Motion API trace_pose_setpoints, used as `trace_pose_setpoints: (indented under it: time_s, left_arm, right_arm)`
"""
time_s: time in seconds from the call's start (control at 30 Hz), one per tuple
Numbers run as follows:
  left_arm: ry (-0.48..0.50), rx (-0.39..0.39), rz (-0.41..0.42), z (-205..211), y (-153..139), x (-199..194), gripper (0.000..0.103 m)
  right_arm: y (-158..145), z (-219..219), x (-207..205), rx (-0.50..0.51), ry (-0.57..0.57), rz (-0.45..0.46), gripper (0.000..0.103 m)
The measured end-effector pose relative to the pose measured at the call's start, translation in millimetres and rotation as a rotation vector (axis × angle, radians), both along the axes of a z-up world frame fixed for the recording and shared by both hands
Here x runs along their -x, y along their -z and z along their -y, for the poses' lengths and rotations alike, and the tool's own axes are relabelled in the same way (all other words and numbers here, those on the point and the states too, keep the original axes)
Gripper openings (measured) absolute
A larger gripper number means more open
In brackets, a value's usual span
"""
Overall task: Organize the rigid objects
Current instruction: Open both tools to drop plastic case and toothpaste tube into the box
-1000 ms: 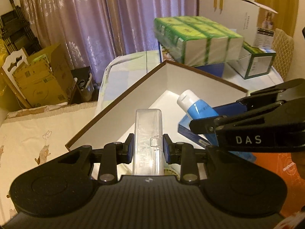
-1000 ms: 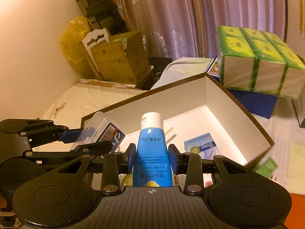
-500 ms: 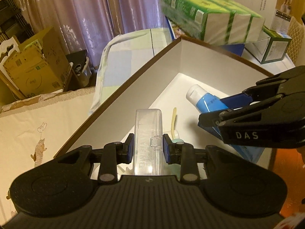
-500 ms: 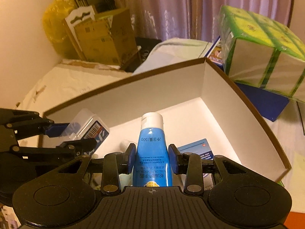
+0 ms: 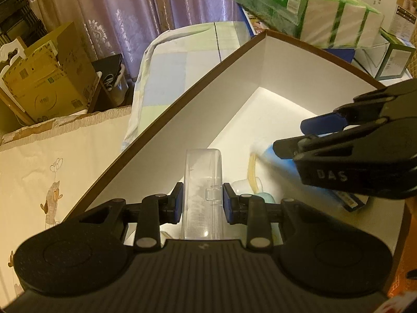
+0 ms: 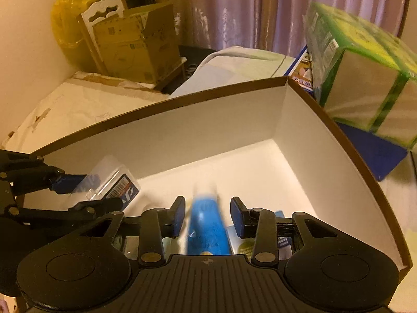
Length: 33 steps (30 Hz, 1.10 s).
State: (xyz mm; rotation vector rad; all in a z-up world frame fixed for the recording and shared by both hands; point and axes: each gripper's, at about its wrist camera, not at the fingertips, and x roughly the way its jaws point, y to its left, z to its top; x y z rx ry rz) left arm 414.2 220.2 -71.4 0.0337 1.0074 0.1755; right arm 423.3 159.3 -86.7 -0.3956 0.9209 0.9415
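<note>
The blue squeeze tube with a white cap point(image 6: 207, 224), smeared by motion blur, lay lengthwise between the right gripper's point(image 6: 207, 215) blue pads, cap pointing away toward the far wall of the white-lined, brown-edged cardboard box point(image 6: 208, 127); the pads stood clear of it, released. The left gripper point(image 5: 202, 203) stayed clenched on a clear, rectangular plastic case point(image 5: 202, 180), long axis pointing forward over the box
</note>
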Motion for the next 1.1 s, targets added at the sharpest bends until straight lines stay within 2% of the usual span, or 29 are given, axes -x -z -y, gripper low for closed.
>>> trace_pose_setpoints:
  time_s: [0.33,0.4,0.47,0.5,0.57,0.63,1.1]
  left_arm:
    - [-0.017,0.003,-0.006,-2.3,4.1,-6.3,0.027]
    - [-0.015,-0.005,-0.002,-1.7,3.5,-7.6,0.035]
    - [-0.016,-0.009,0.002,-1.0,2.5,-7.0,0.047]
    - [-0.016,-0.011,0.004,-0.5,2.1,-6.6,0.047]
    - [-0.014,-0.008,0.004,-0.1,1.6,-5.5,0.048]
    - [-0.015,-0.003,0.004,-0.1,0.9,-3.5,0.049]
    - [-0.025,0.004,0.022,4.1,-10.0,10.8,0.049]
  right_arm:
    - [3.9,12.7,-4.1,0.019,0.017,-0.07,0.035]
    - [3.0,15.2,-4.7,0.023,0.022,-0.076,0.035]
    - [1.1,17.5,-4.0,0.025,0.022,-0.076,0.037]
    - [0.2,18.2,-4.3,0.028,0.022,-0.075,0.038]
    - [-1.7,20.0,-3.5,0.034,0.02,-0.069,0.05]
    - [-3.6,23.3,-0.7,0.033,0.016,-0.058,0.057]
    - [-10.2,33.7,15.2,0.026,0.021,-0.047,0.063]
